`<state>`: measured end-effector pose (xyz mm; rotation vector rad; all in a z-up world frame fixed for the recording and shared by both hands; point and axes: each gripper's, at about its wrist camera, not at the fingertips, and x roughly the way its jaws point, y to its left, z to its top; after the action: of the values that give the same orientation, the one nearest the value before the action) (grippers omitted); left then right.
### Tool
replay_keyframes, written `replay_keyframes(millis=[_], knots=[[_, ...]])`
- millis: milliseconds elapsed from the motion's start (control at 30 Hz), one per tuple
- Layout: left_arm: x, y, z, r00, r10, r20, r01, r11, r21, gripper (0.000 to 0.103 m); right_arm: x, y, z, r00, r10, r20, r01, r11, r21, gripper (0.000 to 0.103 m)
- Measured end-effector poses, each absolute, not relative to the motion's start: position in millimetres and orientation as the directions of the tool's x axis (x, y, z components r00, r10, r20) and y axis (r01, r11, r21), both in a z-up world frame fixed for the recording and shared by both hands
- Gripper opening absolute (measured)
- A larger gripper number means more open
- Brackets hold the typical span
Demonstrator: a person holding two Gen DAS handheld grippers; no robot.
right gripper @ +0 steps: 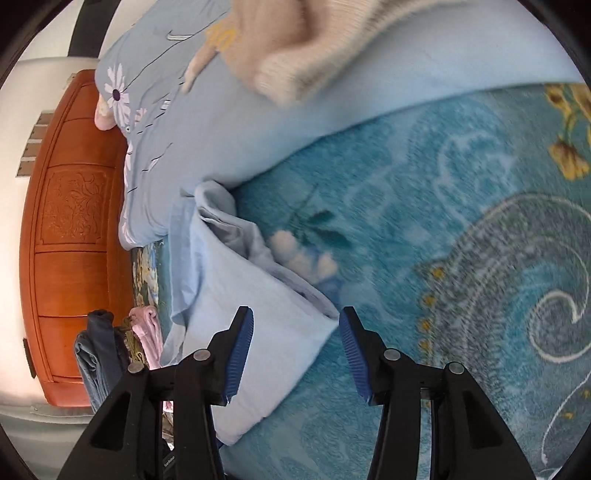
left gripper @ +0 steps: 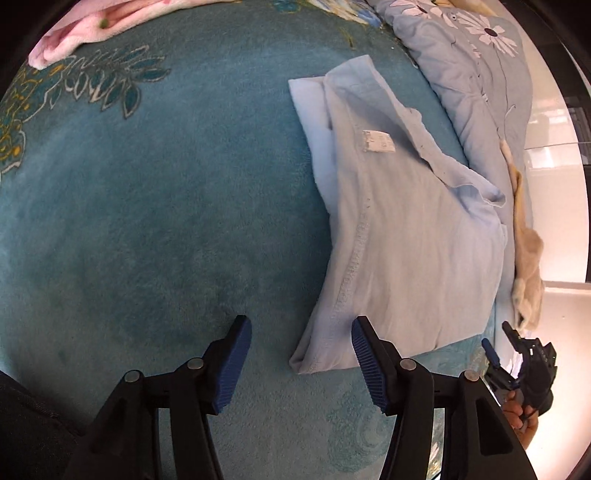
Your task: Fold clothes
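In the left wrist view, a pink cloth [left gripper: 70,35] lies at the upper left on the teal blanket [left gripper: 147,203] that covers the bed. The left claw [left gripper: 301,363] sits at the bottom centre, its blue pads spread wide and holding nothing. The folded pale-blue shirt [left gripper: 399,240] lies right of centre, its white tag [left gripper: 379,142] facing up and its near hem corner just beyond the right pad. Farther right come a flowered blue quilt [left gripper: 476,74], a beige garment [left gripper: 526,254] along the bed edge, and the right claw [left gripper: 498,341] low at the right edge, spread. In the right wrist view, a wooden headboard [right gripper: 70,221] fills the left, with dark and pink clothes [right gripper: 110,347] at lower left. The shirt [right gripper: 255,332] runs down the centre-left, a folded corner lying between the spread pads of the right claw [right gripper: 295,350]. The patterned blanket [right gripper: 461,258] fills the right.
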<state>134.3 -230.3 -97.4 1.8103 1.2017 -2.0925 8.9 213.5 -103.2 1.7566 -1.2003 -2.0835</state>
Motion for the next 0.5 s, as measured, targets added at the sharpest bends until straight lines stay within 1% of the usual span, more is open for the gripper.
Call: replay_keyframes(millis=[167,300,333,367,400,467,500], knots=[[133,-219,-100,-0.273,0.379,-0.884,0.549,-0.694,-0.467,0.059,19,205,-122,-0.297,-0.613,-0.732,-0.388,-0.623,0.679,0.050],[133,-219,-100,-0.310,0.388,-0.868,0.536,-0.683,-0.497,0.056,16,194,-130,-0.349,-0.639,-0.685,-0.386,-0.569,0.727,0.050],[133,-220,-101,-0.314,0.395,-0.863,0.537,-0.676,-0.504,0.053,17,194,-132,-0.368,-0.636,-0.678,-0.395,-0.553,0.734,0.050],[133,-220,-102,-0.318,0.401,-0.859,0.538,-0.670,-0.512,0.047,17,193,-134,-0.388,-0.633,-0.670,-0.404,-0.537,0.741,0.050],[133,-221,-103,-0.322,0.408,-0.854,0.538,-0.664,-0.520,0.043,19,192,-136,-0.407,-0.628,-0.663,-0.416,-0.519,0.747,0.049],[133,-222,-105,-0.331,0.420,-0.845,0.539,-0.650,-0.535,0.026,22,190,-138,-0.429,-0.621,-0.655,-0.436,-0.493,0.753,0.041],[133,-222,-106,-0.332,0.425,-0.842,0.539,-0.647,-0.539,0.024,23,190,-139,-0.435,-0.621,-0.652,-0.445,-0.481,0.755,0.032]])
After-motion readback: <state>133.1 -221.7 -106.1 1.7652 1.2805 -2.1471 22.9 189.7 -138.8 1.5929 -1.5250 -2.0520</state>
